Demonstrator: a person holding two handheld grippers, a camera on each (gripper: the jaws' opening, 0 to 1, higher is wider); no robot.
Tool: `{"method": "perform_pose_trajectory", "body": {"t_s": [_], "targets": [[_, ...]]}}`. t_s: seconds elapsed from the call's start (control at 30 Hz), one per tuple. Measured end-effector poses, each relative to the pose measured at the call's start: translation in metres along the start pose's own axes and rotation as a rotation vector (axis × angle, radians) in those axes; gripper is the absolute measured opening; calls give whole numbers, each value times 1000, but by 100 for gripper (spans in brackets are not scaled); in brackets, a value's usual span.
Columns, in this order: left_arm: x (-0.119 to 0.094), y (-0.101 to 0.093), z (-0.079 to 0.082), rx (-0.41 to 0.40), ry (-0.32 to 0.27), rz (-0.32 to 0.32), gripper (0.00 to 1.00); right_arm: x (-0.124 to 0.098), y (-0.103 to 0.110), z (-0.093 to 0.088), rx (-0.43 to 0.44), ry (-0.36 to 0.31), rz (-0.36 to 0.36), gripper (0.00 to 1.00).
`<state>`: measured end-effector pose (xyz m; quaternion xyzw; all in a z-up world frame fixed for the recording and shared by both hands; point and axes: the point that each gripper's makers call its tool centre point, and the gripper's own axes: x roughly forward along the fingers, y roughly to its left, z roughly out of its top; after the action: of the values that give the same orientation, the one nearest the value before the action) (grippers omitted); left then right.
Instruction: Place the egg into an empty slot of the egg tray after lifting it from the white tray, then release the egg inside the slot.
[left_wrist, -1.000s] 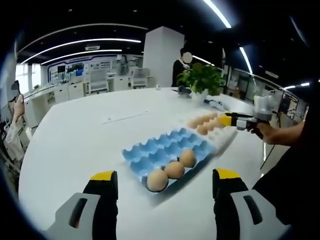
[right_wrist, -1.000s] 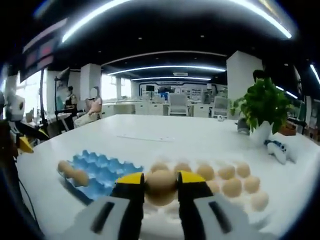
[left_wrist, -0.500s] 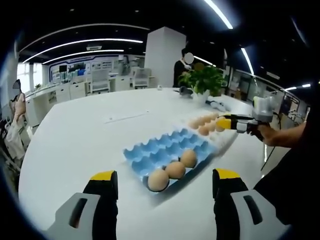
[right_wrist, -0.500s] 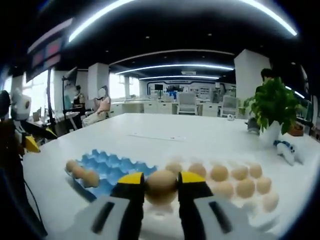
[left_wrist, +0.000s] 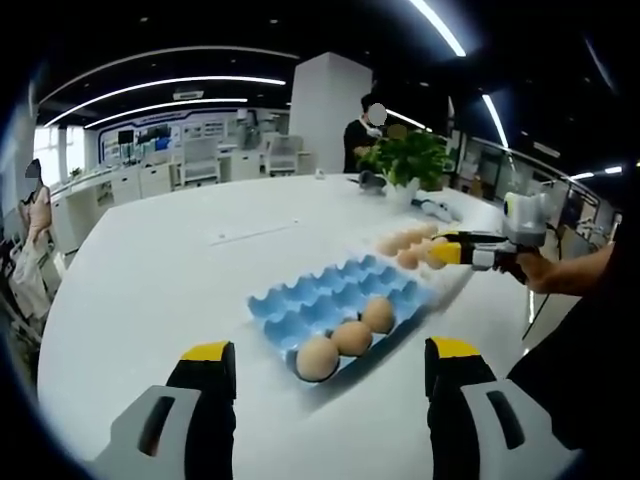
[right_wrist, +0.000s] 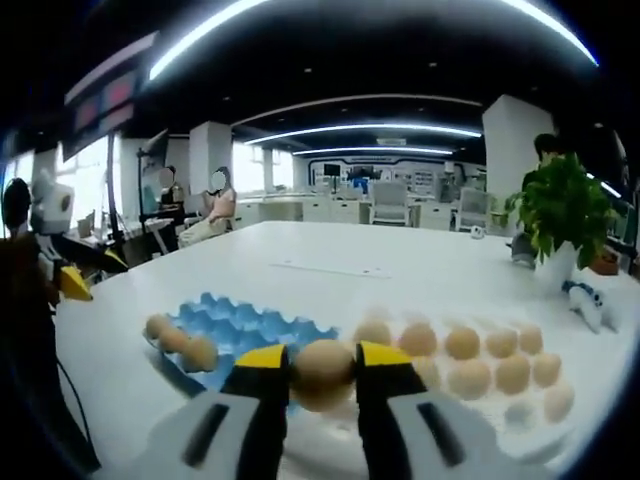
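Observation:
A blue egg tray (left_wrist: 345, 296) lies on the white table with three brown eggs (left_wrist: 350, 338) in its near row; the other slots look bare. Behind it a white tray (left_wrist: 440, 285) carries several eggs. My left gripper (left_wrist: 330, 385) hangs open in front of the blue tray, holding nothing. My right gripper (left_wrist: 437, 251) shows at the right, above the white tray. In the right gripper view my right gripper (right_wrist: 322, 375) is shut on a brown egg (right_wrist: 322, 372), lifted above the white tray (right_wrist: 505, 415) near the blue egg tray (right_wrist: 250, 330).
A potted plant (left_wrist: 405, 160) and a small white-blue object (left_wrist: 432, 208) stand at the far side of the table. A flat white strip (left_wrist: 250, 235) lies mid-table. People sit and stand in the office behind. A sleeve (left_wrist: 585, 330) shows at the right.
My right gripper has carried the egg up and leftward, toward the blue tray. My left gripper has stayed put.

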<state>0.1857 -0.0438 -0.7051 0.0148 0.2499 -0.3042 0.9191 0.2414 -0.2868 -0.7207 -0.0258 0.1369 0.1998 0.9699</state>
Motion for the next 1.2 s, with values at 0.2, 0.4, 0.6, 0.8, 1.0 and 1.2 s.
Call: {"method": "perform_pose_trajectory", "body": {"t_s": [0.2,0.4,0.6,0.8,1.0,1.2], "targets": [[-1,1,1,-2,-4,5,78,3,6,1,-4,-2,23,25],[-1,0,1,-2,-6,7,78,4,11,1,-7,9,47,25],[-2,1,2,-3,-5,6,78,5,14,1,-15,14,58,25],[-2,1,2,0,-6,8,78,8,21,-1,-24,24,80,25],[-2,2,3,0,-6,11,78,12,34,-3,-47,31,117,25],[-2,2,2,3,-5,7,78,15,48,-9,-68,49,155,25]]}}
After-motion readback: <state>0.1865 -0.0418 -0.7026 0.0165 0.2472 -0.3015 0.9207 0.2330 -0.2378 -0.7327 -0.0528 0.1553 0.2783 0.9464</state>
